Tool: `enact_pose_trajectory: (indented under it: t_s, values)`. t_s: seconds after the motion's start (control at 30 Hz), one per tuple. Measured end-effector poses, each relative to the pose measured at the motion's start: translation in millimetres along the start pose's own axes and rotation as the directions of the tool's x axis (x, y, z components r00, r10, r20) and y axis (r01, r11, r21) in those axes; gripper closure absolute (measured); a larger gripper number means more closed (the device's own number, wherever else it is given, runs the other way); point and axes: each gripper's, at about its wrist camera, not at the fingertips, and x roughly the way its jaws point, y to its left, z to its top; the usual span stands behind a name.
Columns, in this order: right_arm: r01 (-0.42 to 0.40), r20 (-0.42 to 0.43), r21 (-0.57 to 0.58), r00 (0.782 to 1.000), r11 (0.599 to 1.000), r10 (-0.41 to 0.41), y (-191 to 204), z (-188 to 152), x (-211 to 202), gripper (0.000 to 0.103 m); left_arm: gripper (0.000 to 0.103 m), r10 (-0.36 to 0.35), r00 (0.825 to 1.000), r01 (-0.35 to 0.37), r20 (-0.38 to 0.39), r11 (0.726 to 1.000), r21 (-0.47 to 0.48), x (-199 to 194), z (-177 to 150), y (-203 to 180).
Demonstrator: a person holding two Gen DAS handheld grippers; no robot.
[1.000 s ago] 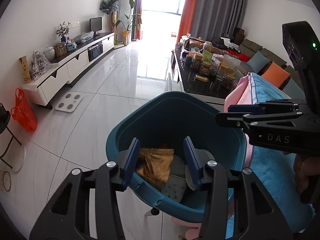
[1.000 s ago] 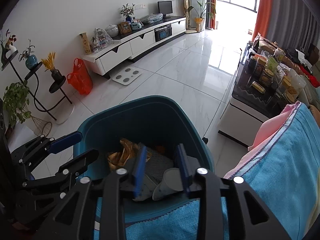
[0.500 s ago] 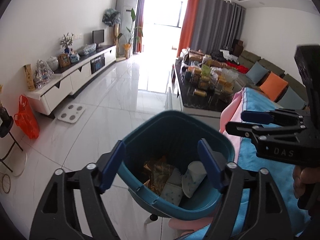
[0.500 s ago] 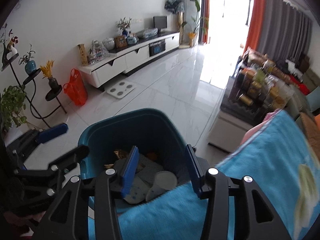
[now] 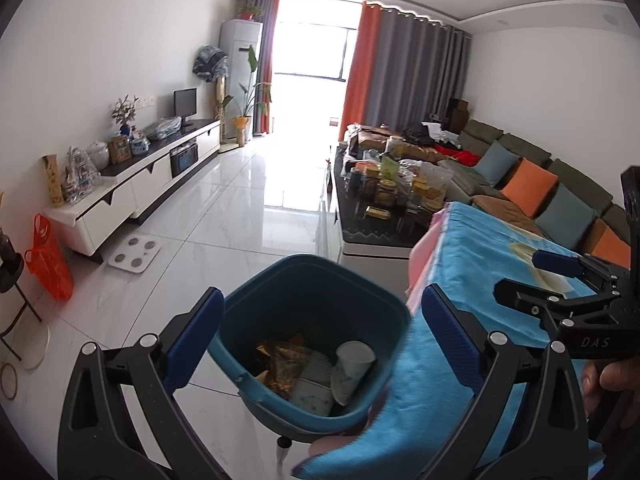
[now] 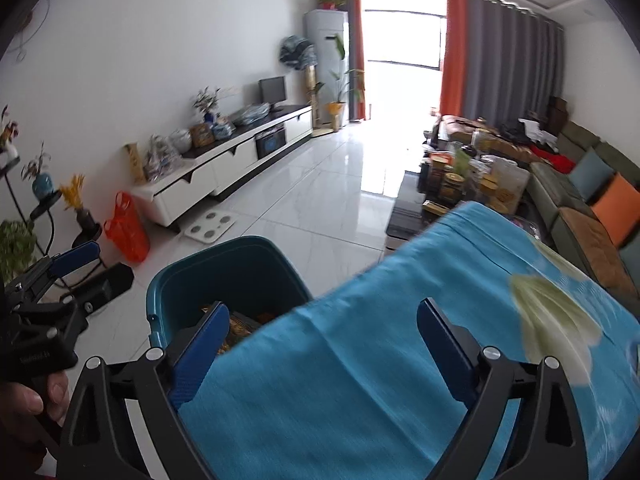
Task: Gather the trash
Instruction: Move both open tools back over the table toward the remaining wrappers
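Both tools have lifted away from the teal bin (image 5: 316, 304). Left tool (image 5: 320, 340) and right tool (image 6: 320, 344) are opening, jaws apart and empty; wrapper (image 5: 286, 362) and cup (image 5: 352, 364) lie inside.

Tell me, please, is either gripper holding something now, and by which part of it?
Nothing is held. The left gripper and the right gripper both have empty jaws that are opening. The paper cup and wrapper lie in the teal bin.
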Motion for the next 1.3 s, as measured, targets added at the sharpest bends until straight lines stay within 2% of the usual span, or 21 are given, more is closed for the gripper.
enact_pose_trajectory:
  t_s: [0.13, 0.37, 0.57, 0.77, 0.97, 1.3]
  values:
    - [0.038, 0.041, 0.04, 0.998, 0.999, -0.039, -17.4, -12.3, -27.5, 0.007, 0.006, -0.032, 0.999, 0.032, 0.014, 0.999, 0.031, -14.6, 4.7, -20.4]
    - [0.104, 0.102, 0.094, 0.988, 0.99, -0.113, -39.8, -36.7, -71.9, 0.007, 0.006, -0.098, 0.995, 0.095, 0.029, 0.991, 0.091, -35.1, 6.8, -61.6]
    - [0.152, 0.127, 0.159, 0.977, 0.975, -0.173, -61.3, -60.1, -98.8, 0.007, 0.006, -0.163, 0.986, 0.158, 0.026, 0.978, 0.14, -47.9, 5.7, -92.8]
    - [0.198, 0.148, 0.204, 0.962, 0.959, -0.23, -75.0, -84.2, -124.8, 0.007, 0.006, -0.227, 0.974, 0.22, 0.027, 0.962, 0.161, -55.4, 5.7, -108.2]
    - [0.251, 0.164, 0.243, 0.941, 0.937, -0.295, -83.2, -106.1, -152.5, 0.007, 0.006, -0.321, 0.946, 0.311, 0.043, 0.937, 0.156, -69.3, 3.6, -120.8]
    - [0.332, 0.193, 0.33, 0.893, 0.884, -0.407, -83.2, -145.2, -189.0, 0.007, 0.006, -0.454, 0.891, 0.446, -0.005, 0.873, 0.197, -74.6, -15.7, -155.9]
